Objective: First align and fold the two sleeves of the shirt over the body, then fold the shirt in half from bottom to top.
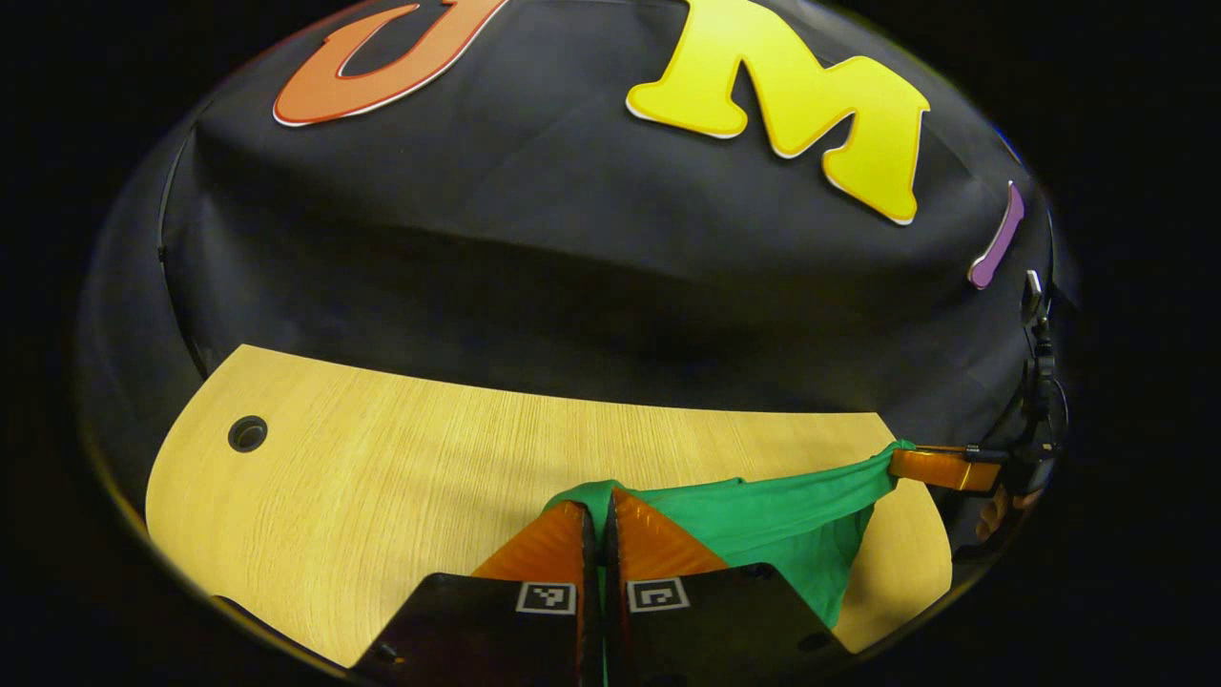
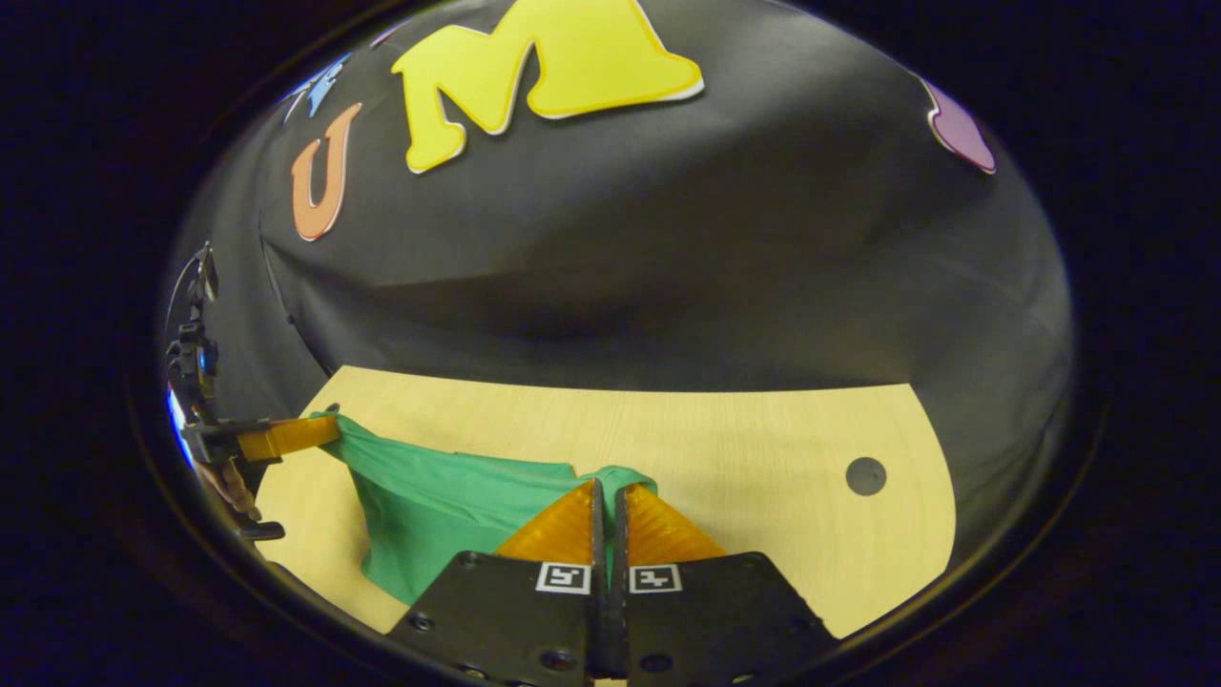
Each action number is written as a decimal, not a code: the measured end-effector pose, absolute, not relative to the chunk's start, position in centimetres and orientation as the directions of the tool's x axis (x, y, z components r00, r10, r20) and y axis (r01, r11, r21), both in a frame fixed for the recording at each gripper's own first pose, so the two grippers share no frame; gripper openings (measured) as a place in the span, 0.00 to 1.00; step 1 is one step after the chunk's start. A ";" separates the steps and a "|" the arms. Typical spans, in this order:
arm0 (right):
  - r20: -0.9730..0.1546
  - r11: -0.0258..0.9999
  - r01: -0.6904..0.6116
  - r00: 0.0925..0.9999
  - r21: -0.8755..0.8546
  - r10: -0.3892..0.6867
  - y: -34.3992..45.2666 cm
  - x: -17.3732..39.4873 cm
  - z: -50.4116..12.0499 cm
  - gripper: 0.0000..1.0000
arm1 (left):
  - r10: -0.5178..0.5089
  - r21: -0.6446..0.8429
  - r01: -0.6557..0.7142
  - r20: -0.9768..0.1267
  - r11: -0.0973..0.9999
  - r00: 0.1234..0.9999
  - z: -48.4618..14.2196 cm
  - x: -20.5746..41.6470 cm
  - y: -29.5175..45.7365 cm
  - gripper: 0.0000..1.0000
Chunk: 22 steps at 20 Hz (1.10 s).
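Two tools grip the green fabric shirt at once, one at each end of a stretched edge. Left gripper view: left tool sits bottom centre of the frame, fingers nearly touching w/ a fold of green cloth pinched btwn the tips and bunched over them. From there the shirt runs right across the lower right of the frame to the right tool at the far right edge, whose fingers are closed on the other corner. Cloth btwn the two hangs in a sagging band, lower part draping down toward the light wooden worktop; can't tell if it touches the surface. A hand shows just below that far tool, mostly cut off by the frame edge.

Right gripper view: right tool at bottom centre, fingers narrow, green cloth caught btwn the tips. Shirt spreads to the lower left of the frame, up to the left tool at the left edge, closed on the fabric corner. Fingers of a hand show under it.

Worktop has a round dark hole at mid left in the left gripper view; another round dark hole at right of centre in the right gripper view. Black cloth wall rises behind the worktop
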State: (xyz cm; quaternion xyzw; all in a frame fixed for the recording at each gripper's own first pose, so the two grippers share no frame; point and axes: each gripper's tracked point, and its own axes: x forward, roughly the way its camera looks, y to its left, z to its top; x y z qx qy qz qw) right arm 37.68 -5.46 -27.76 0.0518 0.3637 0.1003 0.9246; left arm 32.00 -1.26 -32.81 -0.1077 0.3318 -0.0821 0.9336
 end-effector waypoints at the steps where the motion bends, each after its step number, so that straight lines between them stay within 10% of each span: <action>1: -0.667 0.975 -0.142 0.712 0.170 0.220 -5.5 38.0 -28.5 0.00 | -0.198 -0.245 0.058 -0.597 0.968 0.777 -33.4 32.5 -0.8 0.07; 6: -0.696 0.978 -0.122 0.689 0.167 0.204 -5.4 38.8 -33.3 0.06 | -0.131 -0.209 0.000 -0.615 0.978 0.777 -37.6 33.9 0.2 0.18; 11: -0.704 0.984 -0.121 0.688 0.127 0.176 -5.8 36.6 -34.7 0.65 | -0.035 -0.127 -0.057 -0.625 0.990 0.780 -37.5 32.5 1.5 1.00; 12: -0.695 0.987 -0.115 0.701 0.109 0.158 -6.3 36.1 -34.1 0.83 | -0.024 -0.128 -0.071 -0.619 0.989 0.785 -36.8 31.8 1.7 1.00; 16: -0.612 0.994 -0.093 0.783 0.058 0.110 -7.4 33.2 -28.2 0.99 | 0.007 -0.149 -0.112 -0.569 0.982 0.822 -31.9 29.0 2.4 1.00; 22: -0.425 0.996 -0.086 0.901 0.033 0.092 -6.6 25.2 -14.5 0.97 | -0.012 -0.131 -0.044 -0.400 0.990 0.916 -18.2 22.0 1.9 1.00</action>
